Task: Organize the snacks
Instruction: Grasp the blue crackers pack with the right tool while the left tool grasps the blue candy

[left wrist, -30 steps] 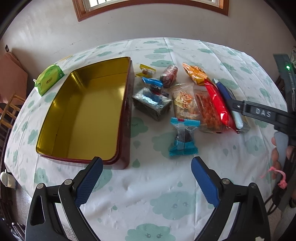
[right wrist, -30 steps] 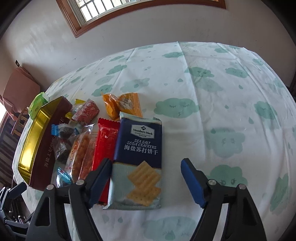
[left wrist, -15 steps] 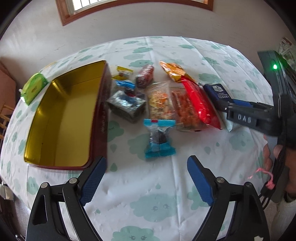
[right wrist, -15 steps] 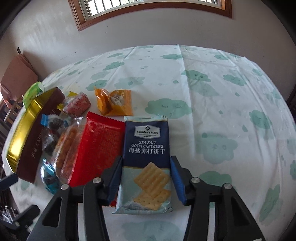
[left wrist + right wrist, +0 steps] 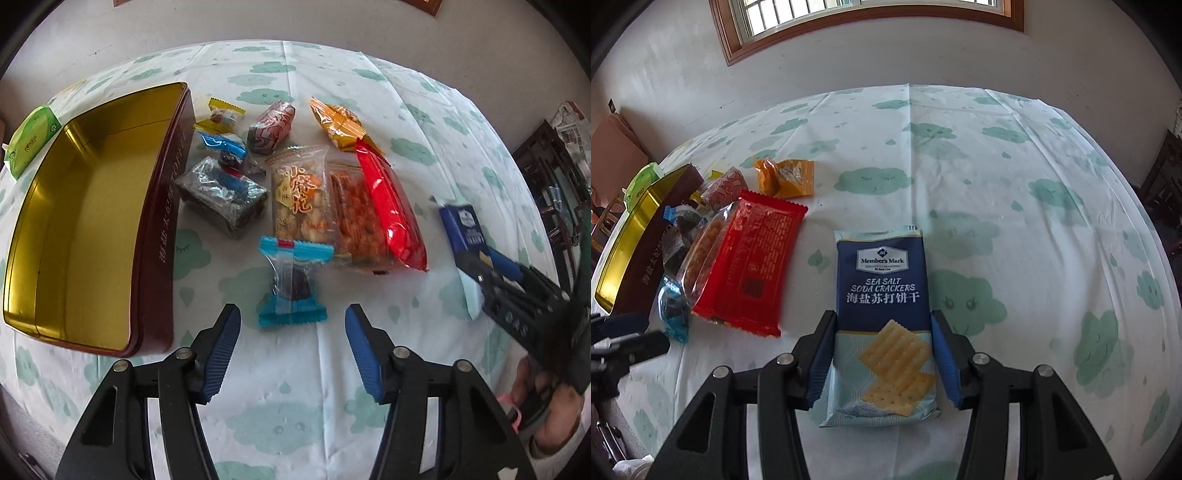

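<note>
The right gripper (image 5: 882, 354) has just closed on the cracker pack (image 5: 882, 325), pulling it clear of the red packet (image 5: 750, 266); the left gripper (image 5: 291, 350), jaws narrowing and empty, nears the blue-wrapped snack (image 5: 291, 284) ahead.

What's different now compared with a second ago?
The right gripper closed on the cracker packet and pulled it away from the red packet. The left gripper has been closing, nothing between its jaws. The tin and other snacks stayed put.
</note>
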The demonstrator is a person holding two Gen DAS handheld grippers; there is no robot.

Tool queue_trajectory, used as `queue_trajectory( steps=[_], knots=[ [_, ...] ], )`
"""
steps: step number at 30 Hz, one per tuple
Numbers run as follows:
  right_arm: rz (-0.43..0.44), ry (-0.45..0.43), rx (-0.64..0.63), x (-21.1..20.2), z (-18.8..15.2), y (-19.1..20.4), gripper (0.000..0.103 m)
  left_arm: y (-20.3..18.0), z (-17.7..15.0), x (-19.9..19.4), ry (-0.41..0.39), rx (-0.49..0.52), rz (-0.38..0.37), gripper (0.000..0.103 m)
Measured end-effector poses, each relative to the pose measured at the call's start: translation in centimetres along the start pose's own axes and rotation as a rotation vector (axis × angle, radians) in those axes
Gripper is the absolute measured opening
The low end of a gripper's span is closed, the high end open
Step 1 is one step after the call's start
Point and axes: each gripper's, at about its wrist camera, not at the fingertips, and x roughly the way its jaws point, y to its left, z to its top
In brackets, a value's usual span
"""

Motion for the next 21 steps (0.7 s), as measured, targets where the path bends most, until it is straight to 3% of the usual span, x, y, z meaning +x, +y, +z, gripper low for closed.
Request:
queue_trajectory(
  steps=[7, 12, 14, 21],
  knots=[
    [-0.013, -0.001, -0.004, -0.7, -1.2, 0.2, 0.051, -0.1, 0.6, 0.7, 0.005, 0.008, 0.01, 0.039],
    [-0.018, -0.001, -0.002, -0.8, -1.3, 0.3, 0.051, -0.1, 1.0, 1.2, -0.006, 0.012, 0.017, 0.034],
    [-0.021, -0.002, -0.002, -0.9, -1.4, 0.3, 0.051, -0.1, 1.1, 1.4, 0.002, 0.014, 0.007, 0.024],
    [-0.027, -0.001, -0.007, -0.8, -1.4, 0.5, 0.051, 0.3, 0.9, 0.5, 0.0, 0.017, -0.018, 0.022]
  ],
)
